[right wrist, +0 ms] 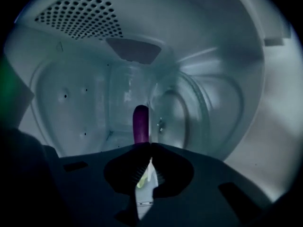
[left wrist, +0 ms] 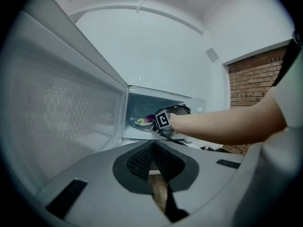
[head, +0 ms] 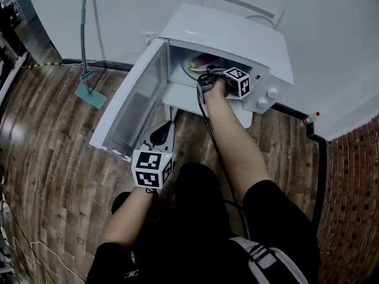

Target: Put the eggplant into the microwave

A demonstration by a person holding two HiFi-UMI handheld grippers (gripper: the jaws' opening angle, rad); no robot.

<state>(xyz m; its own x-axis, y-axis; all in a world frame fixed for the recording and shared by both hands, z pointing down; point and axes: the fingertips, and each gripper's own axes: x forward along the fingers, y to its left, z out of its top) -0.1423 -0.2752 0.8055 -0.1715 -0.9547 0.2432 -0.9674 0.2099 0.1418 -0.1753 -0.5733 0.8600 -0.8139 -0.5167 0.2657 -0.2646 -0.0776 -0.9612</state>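
The white microwave (head: 237,37) stands with its door (head: 133,108) swung open to the left. My right gripper (head: 205,76) reaches into the cavity, shut on the purple eggplant (right wrist: 140,123). The green stem end sits between the jaws and the purple body sticks out ahead. In the left gripper view the eggplant (left wrist: 148,119) hangs just over a pale plate (left wrist: 141,123) inside the cavity. My left gripper (head: 161,136) is low in front of the open door, apart from the microwave, its jaws shut on nothing.
A green floor tool (head: 90,93) with a long handle leans at the wall to the left. A black cable (head: 216,147) trails from the right gripper along the arm. A small bottle (head: 308,120) lies right of the microwave. The floor is wood planks.
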